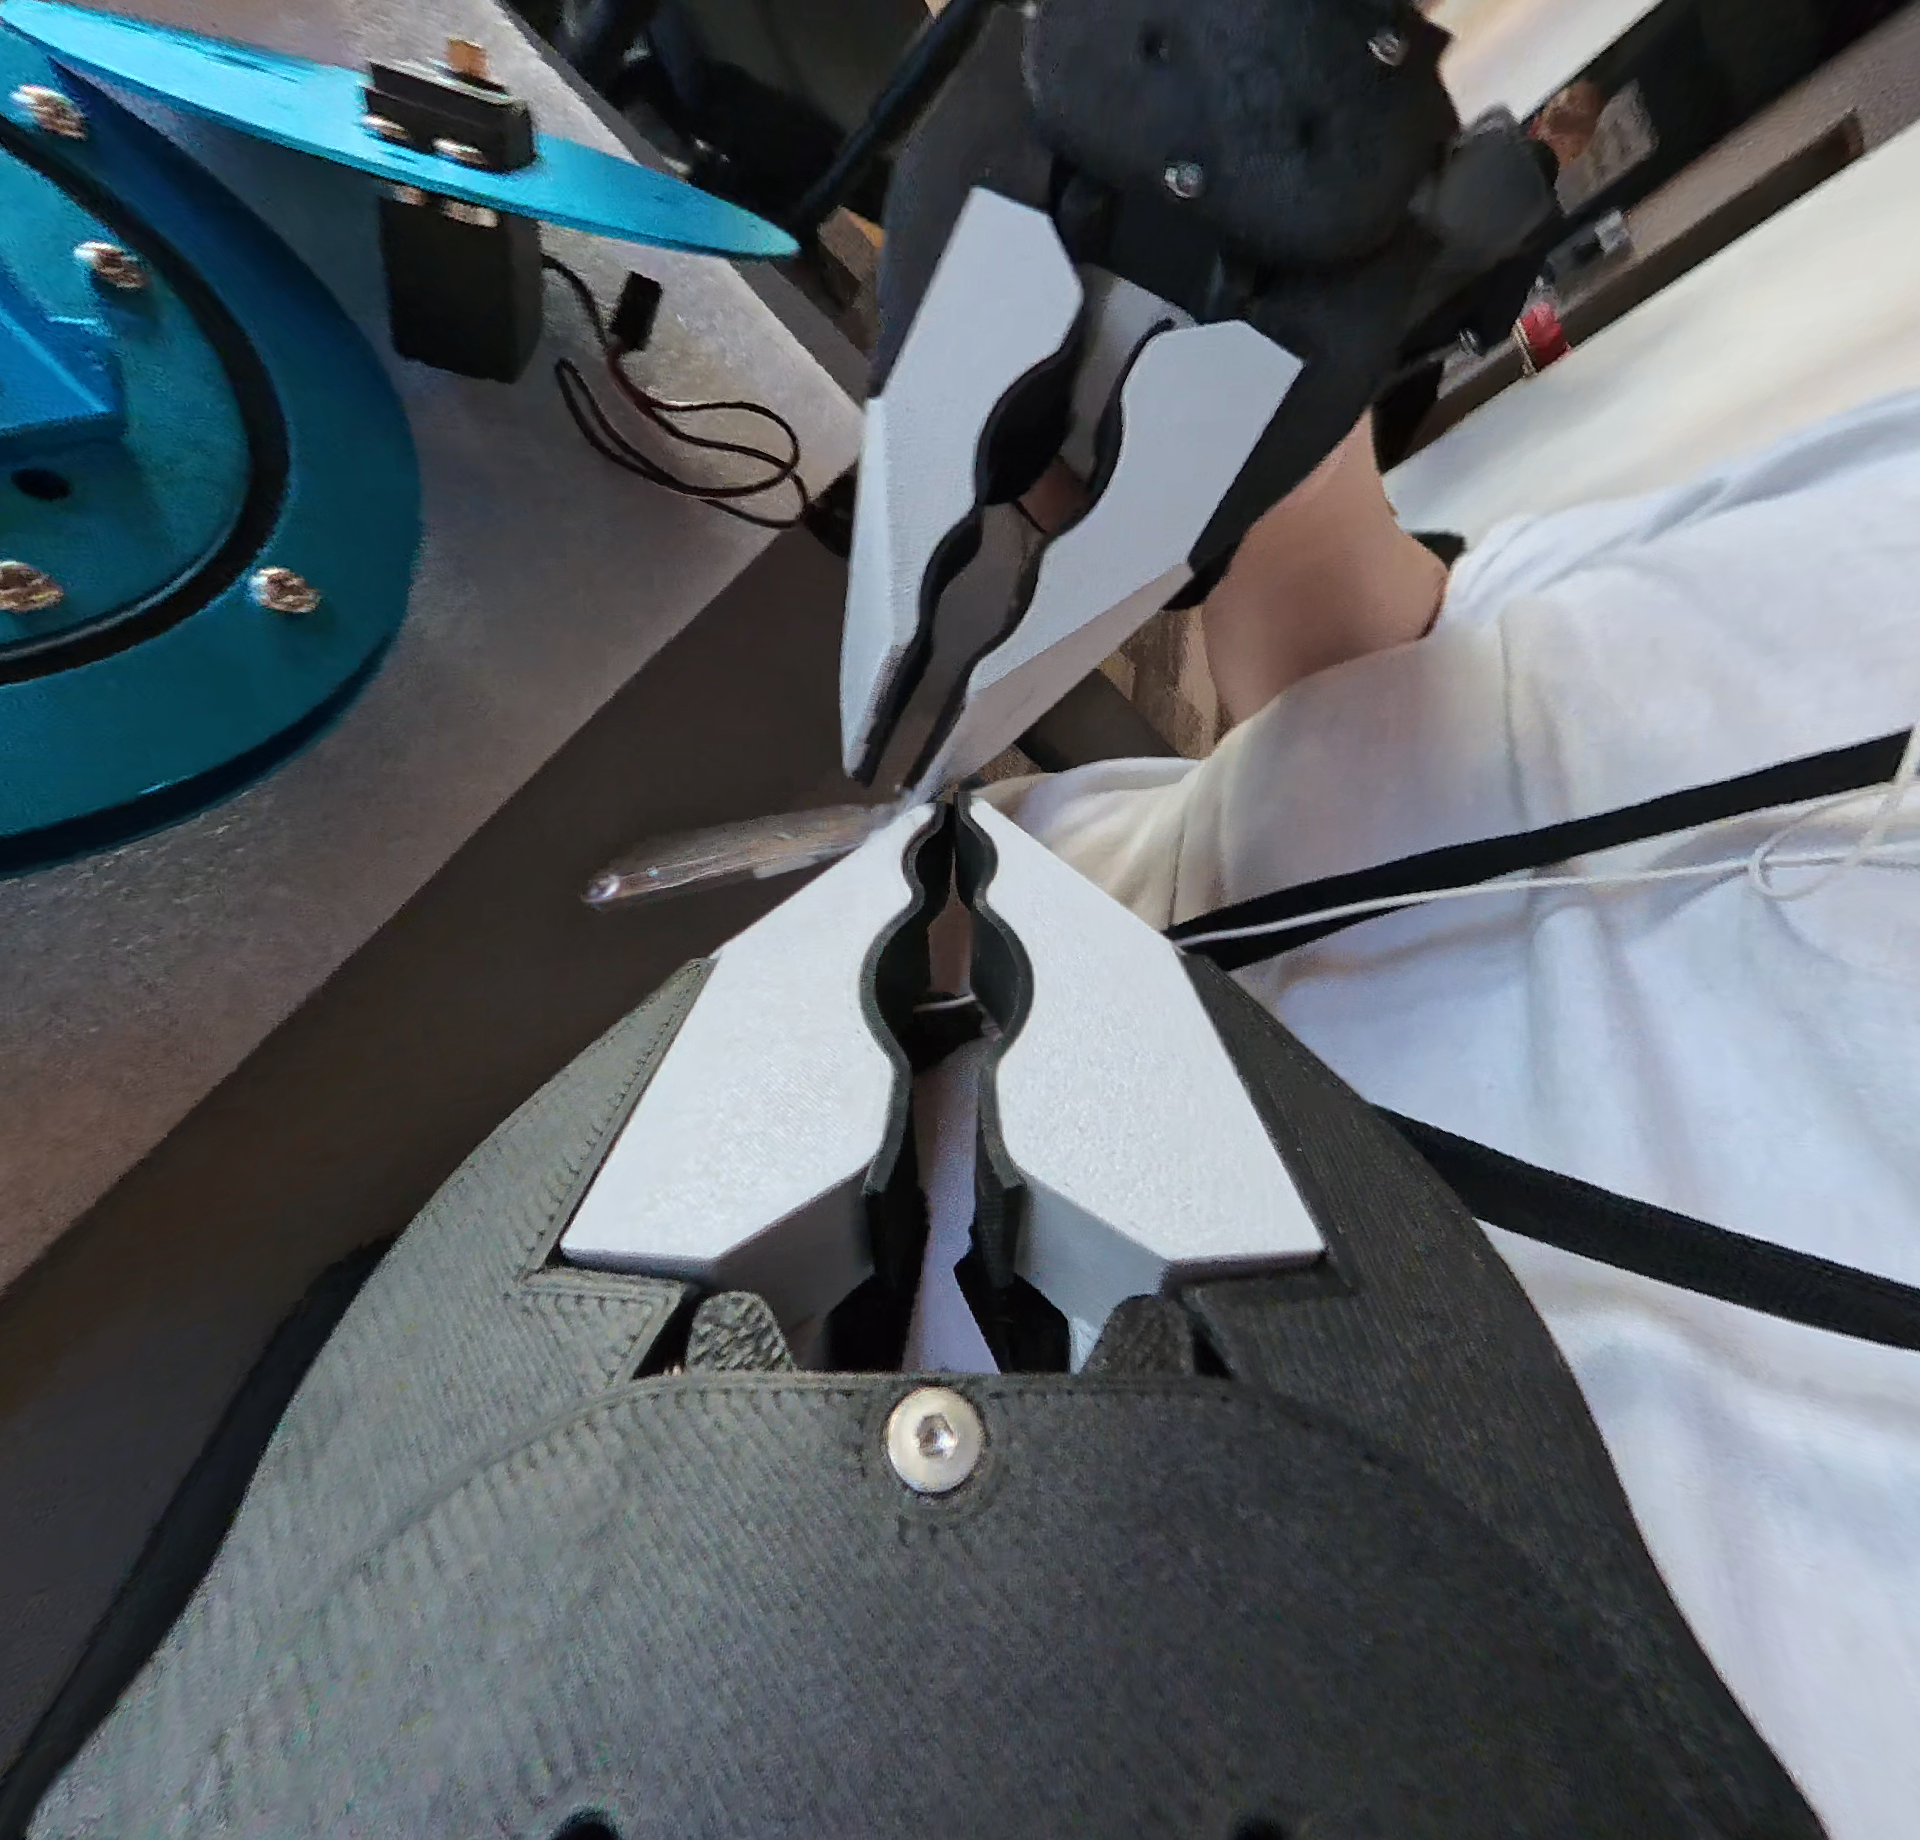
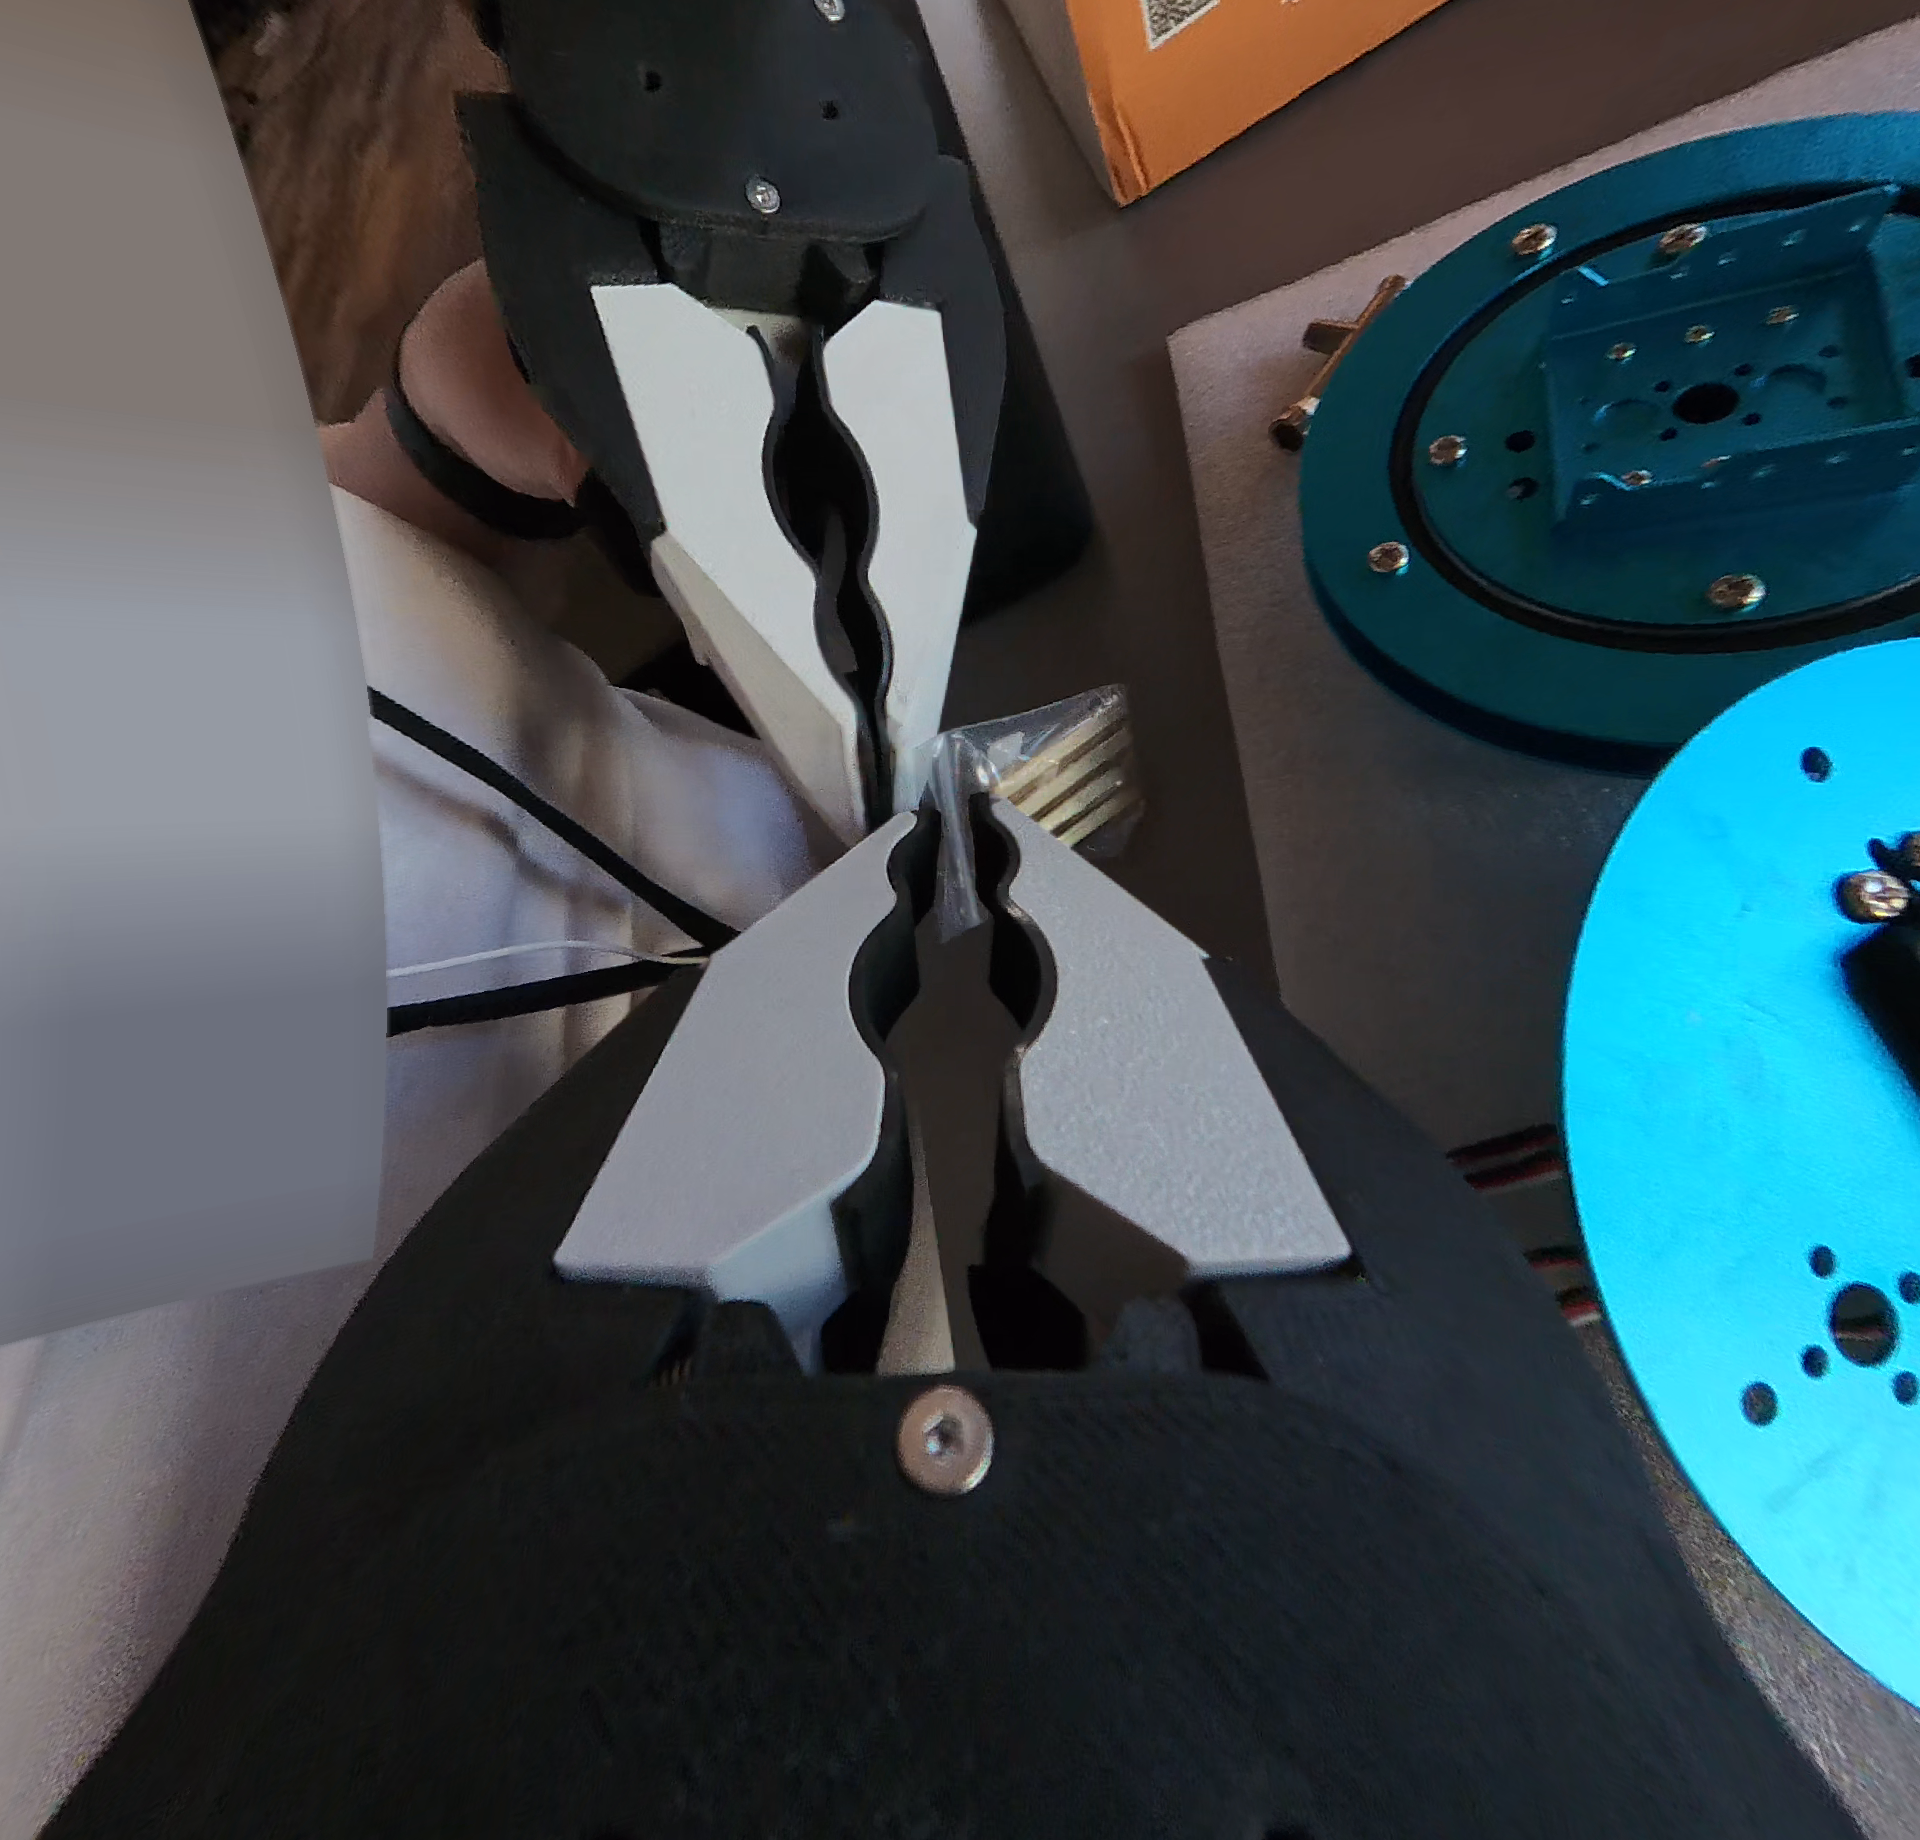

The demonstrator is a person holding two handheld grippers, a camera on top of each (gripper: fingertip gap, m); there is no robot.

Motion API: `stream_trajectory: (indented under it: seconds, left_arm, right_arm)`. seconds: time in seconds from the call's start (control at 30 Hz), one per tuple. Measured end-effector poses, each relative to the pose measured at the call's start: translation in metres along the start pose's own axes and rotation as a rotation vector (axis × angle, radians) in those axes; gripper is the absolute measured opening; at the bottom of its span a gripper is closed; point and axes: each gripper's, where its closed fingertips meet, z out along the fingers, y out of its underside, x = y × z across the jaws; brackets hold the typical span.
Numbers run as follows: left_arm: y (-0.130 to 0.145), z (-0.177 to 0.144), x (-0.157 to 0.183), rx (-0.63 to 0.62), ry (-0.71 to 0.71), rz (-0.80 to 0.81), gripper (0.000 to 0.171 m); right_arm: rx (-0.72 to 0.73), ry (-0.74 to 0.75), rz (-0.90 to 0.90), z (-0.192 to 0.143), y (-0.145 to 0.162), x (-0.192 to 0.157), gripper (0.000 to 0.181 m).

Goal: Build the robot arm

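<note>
My right tool (image 2: 951,814) is closed on a clear plastic bag (image 2: 961,855) of brass pieces (image 2: 1070,772) at frame centre. My left tool (image 2: 883,767) pinches it from above. Blue discs (image 2: 1714,1167) lie right.

Both hand-held grippers (image 1: 954,814) (image 2: 951,803) closed, tip-to-tip.

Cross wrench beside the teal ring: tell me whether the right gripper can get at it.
Probably not yet: the right gripper is shut on the clear bag of brass parts, which the left gripper also pinches. The cross wrench lies uncovered on the grey pad.
</note>
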Motion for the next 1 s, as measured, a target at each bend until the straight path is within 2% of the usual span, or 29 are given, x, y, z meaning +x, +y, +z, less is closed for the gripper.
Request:
stream_trajectory:
  seconds: [0.3, 0.47, 0.63, 0.7, 0.8, 1.0]
  left_arm:
    - [0.007, 0.005, -0.003, -0.045, -0.005, -0.003, 0.000]
    - [0.005, 0.003, -0.006, -0.030, -0.015, -0.025, 0.000]
    - [-0.001, -0.002, -0.008, 0.037, 0.000, -0.129, 0.000]
    - [-0.002, -0.006, -0.011, 0.065, -0.033, -0.153, 0.021]
    - [-0.007, -0.011, -0.015, 0.131, -0.081, -0.153, 0.029]
    - [-0.013, -0.021, -0.018, 0.235, -0.032, -0.237, 0.026]
  right_arm:
    - [0.009, -0.033, 0.011, 0.002, 0.002, 0.002, 0.000]
    - [-0.012, 0.037, -0.017, 0.003, 0.004, 0.010, 0.000]
    - [0.123, -0.064, 0.179, -0.002, -0.015, 0.007, 0.000]
    - [0.176, -0.117, 0.292, -0.002, -0.022, 0.007, 0.000]
    - [0.239, -0.198, 0.438, -0.001, -0.030, 0.005, 0.000]
    - [0.259, -0.205, 0.497, 0.006, -0.031, 0.008, 0.000]
